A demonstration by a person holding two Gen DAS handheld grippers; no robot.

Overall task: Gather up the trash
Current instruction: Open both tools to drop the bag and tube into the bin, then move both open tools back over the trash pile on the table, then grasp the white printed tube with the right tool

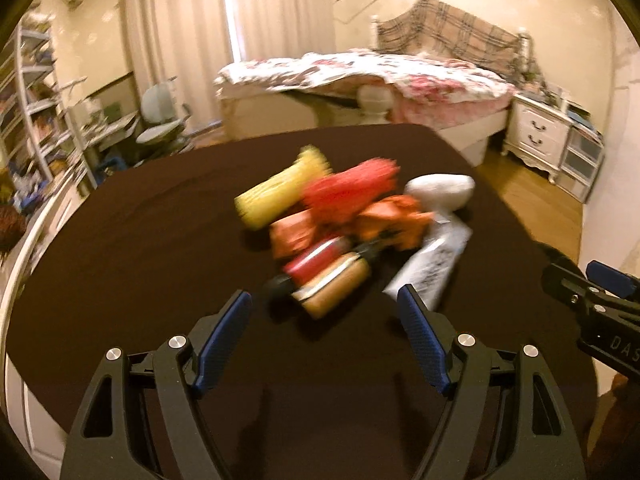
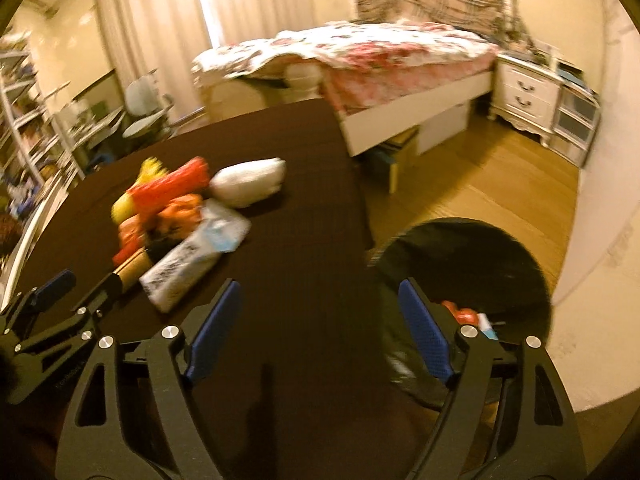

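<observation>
bedroom backdrop, dark-clothed table (image 1: 140,240) heaped with wrappers (image 1: 344,224); black bin (image 2: 472,264) beside it (some trash inside). left gripper (image 1: 324,312) and right gripper (image 2: 320,300) gape wide, empty. a blurred, hasty grab risks scattering the pile.

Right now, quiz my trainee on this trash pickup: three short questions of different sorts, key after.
1. True or false: the left gripper holds a piece of trash.
2. Where is the black bin? A) on the table B) on the floor beside the table C) on the bed
3. What lies at the far right of the trash pile?

Key: 1 false, both grippers are open and hold nothing. 2 B. 3 a white wad.
</observation>
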